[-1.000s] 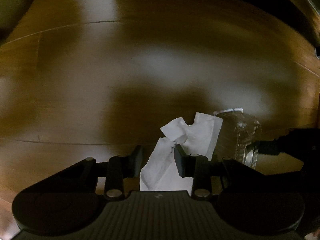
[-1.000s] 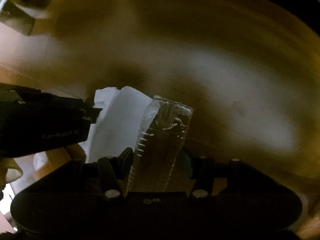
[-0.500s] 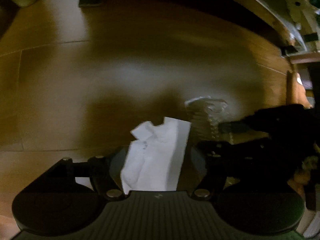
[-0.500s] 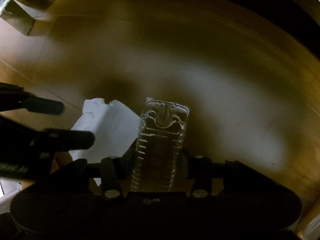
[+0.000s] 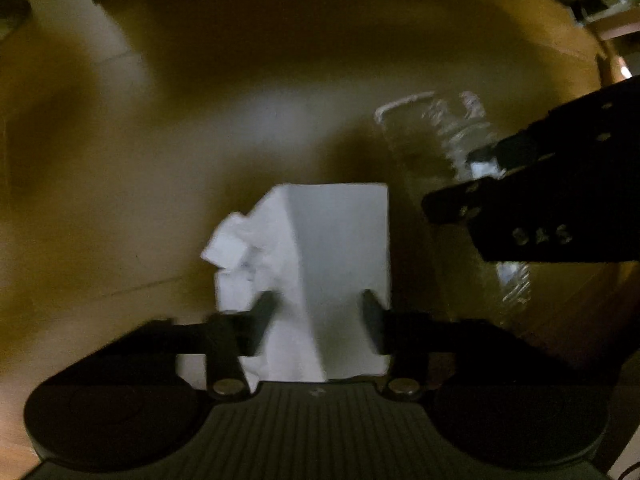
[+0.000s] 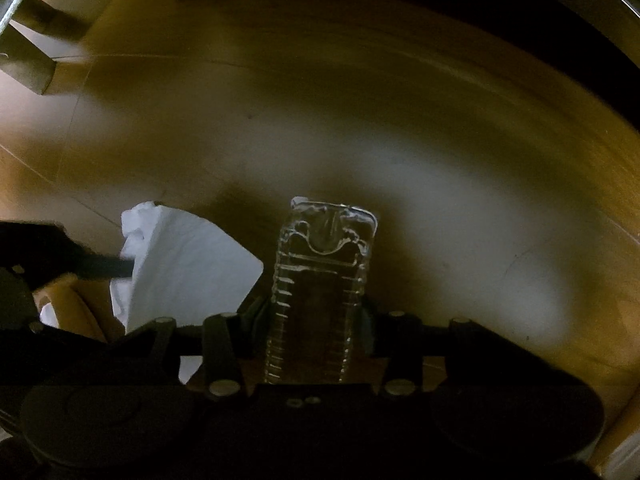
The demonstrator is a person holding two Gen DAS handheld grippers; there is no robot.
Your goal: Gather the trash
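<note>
My left gripper [image 5: 318,306] is shut on a crumpled white tissue [image 5: 320,248], which sticks out forward between the fingers, above a wooden floor. My right gripper [image 6: 314,312] is shut on a clear plastic bottle [image 6: 320,280] that points forward. In the left wrist view the bottle [image 5: 436,132] and the right gripper [image 5: 472,184] show at the right, blurred. In the right wrist view the tissue [image 6: 180,264] and a left fingertip [image 6: 108,268] show at the left.
A brown wooden floor [image 6: 360,120] fills both views. Pale furniture legs [image 6: 36,60] stand at the upper left of the right wrist view. A dark curved rim [image 6: 580,8] runs along the upper right. More furniture [image 5: 608,8] shows at the upper right of the left wrist view.
Both grippers have moved together over the floor with their loads held. The tissue now shows a flat folded face. The right gripper sits higher and closer in the left wrist view.
</note>
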